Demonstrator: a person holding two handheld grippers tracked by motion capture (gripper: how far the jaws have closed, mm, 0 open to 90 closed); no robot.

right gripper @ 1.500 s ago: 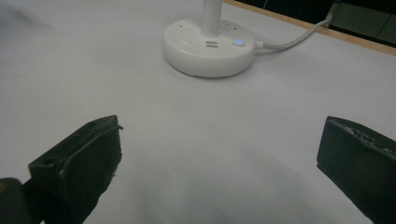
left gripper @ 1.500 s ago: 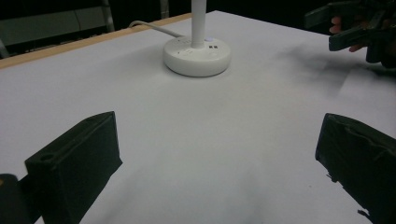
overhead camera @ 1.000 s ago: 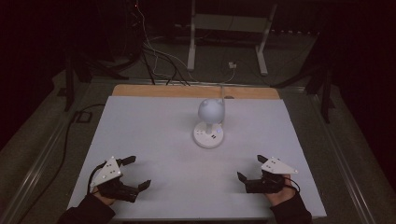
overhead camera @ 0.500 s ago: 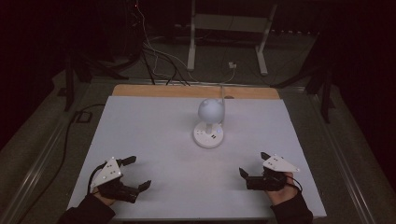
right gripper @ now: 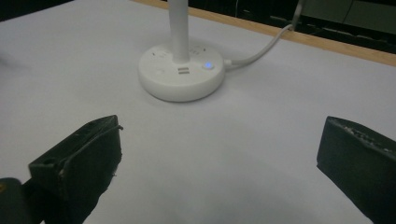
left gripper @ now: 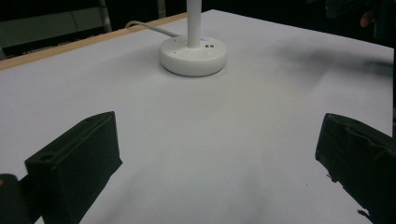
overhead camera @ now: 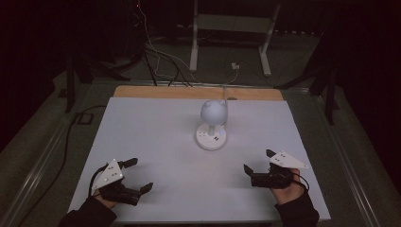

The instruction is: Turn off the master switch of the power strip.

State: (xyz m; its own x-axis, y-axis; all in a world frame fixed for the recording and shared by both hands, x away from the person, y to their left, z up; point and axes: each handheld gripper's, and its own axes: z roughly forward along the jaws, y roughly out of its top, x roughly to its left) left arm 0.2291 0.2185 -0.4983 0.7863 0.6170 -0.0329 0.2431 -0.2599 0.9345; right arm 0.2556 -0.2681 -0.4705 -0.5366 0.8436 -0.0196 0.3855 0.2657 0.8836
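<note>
A small white desk lamp with a round head [overhead camera: 213, 112] stands on a round white base [overhead camera: 211, 138] at the middle back of the white table [overhead camera: 156, 137]. Its base [left gripper: 193, 55] shows ahead in the left gripper view. In the right gripper view the base [right gripper: 181, 74] has a lit blue button [right gripper: 208, 66] and two USB slots. My left gripper [overhead camera: 140, 175] rests open near the front left edge. My right gripper [overhead camera: 257, 161] rests open at the front right, jaws toward the lamp. Nothing lies between either pair of jaws.
The lamp's white cable [right gripper: 261, 46] runs off the back over a wooden strip [overhead camera: 189, 92]. Beyond the table are a metal stand [overhead camera: 231, 38], loose cables [overhead camera: 161, 61] and dark floor. Metal rails [overhead camera: 354, 165] run along both sides.
The right gripper has shifted slightly. The left gripper has stayed almost still. The lamp has not moved.
</note>
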